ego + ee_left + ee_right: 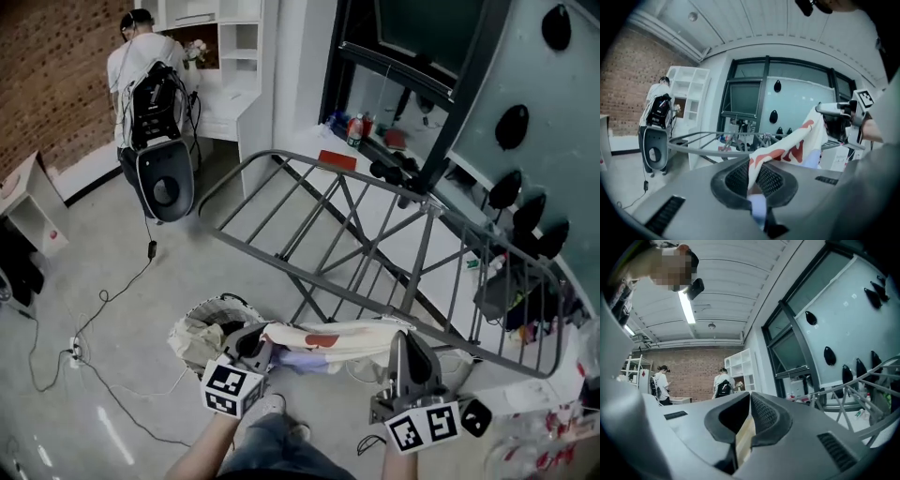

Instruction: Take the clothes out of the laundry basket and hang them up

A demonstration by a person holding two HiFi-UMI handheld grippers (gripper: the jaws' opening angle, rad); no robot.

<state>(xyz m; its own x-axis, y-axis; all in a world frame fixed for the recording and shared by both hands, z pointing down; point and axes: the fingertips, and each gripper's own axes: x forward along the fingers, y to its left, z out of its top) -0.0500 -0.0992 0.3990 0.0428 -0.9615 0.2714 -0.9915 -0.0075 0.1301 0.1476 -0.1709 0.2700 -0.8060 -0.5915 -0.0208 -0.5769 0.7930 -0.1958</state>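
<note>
A white garment with red print [328, 337] is stretched level between both grippers, in front of the grey drying rack [375, 244]. My left gripper [261, 349] is shut on the garment's left end, just above the laundry basket [199, 311], which holds more pale clothes. My right gripper [405, 339] is shut on the garment's right end. In the left gripper view the garment [787, 147] runs from the jaws up to the right gripper [834, 108], with the rack [717, 150] behind. In the right gripper view a cream edge of the garment [743, 437] sits pinched between the jaws.
A person with a backpack [150, 75] stands at white shelving [234, 56] at the back left. A cable [103, 300] trails over the floor on the left. Bottles [356, 127] stand on the sill behind the rack. Dark items hang on the glass wall [511, 127].
</note>
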